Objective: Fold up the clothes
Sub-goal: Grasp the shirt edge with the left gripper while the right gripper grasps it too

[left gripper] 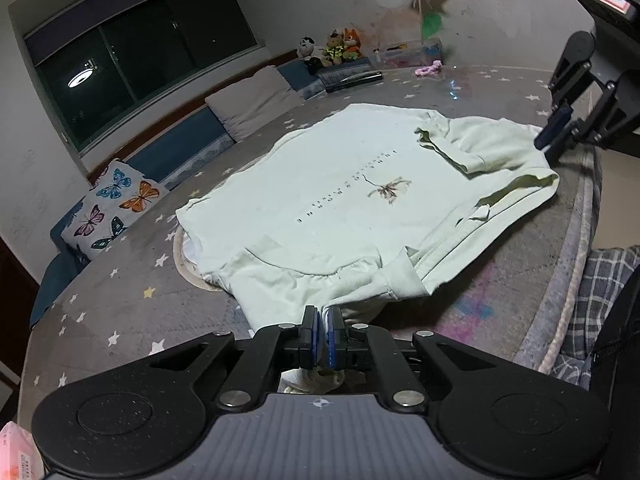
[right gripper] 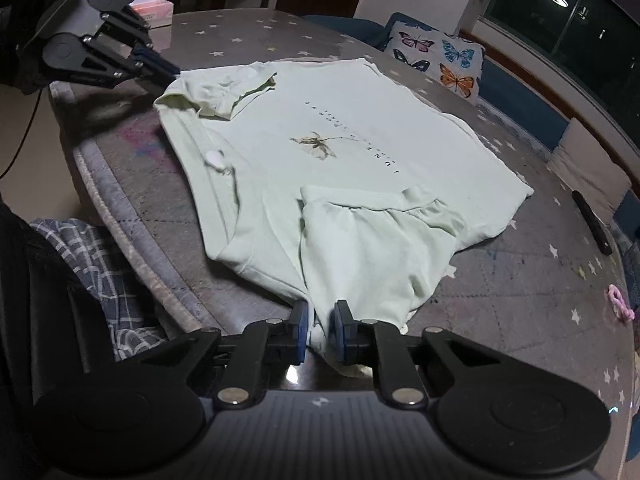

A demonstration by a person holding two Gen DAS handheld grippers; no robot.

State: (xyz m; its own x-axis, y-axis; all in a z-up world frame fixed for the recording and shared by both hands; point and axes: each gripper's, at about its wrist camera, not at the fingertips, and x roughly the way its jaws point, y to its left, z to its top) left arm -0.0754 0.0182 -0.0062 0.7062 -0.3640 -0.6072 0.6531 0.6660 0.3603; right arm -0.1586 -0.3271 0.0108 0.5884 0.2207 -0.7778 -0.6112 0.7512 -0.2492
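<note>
Left gripper (left gripper: 323, 322) clamps tight on one shirt (left gripper: 344, 184) sleeve corner, right gripper (right gripper: 320, 322) pinches the opposite one, likely to lift and fold both together.

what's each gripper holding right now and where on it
Both hold the pale green T-shirt. The left gripper pinches one sleeve end; the right gripper has fabric of the other sleeve's end between its pads.

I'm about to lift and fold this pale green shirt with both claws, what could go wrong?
The right claw pinches only a small bunch of the shirt, so the cloth may slip out when lifted. Both sleeves already lie folded in loosely and could flop open. The shirt lies near the table edge and might slide off.
</note>
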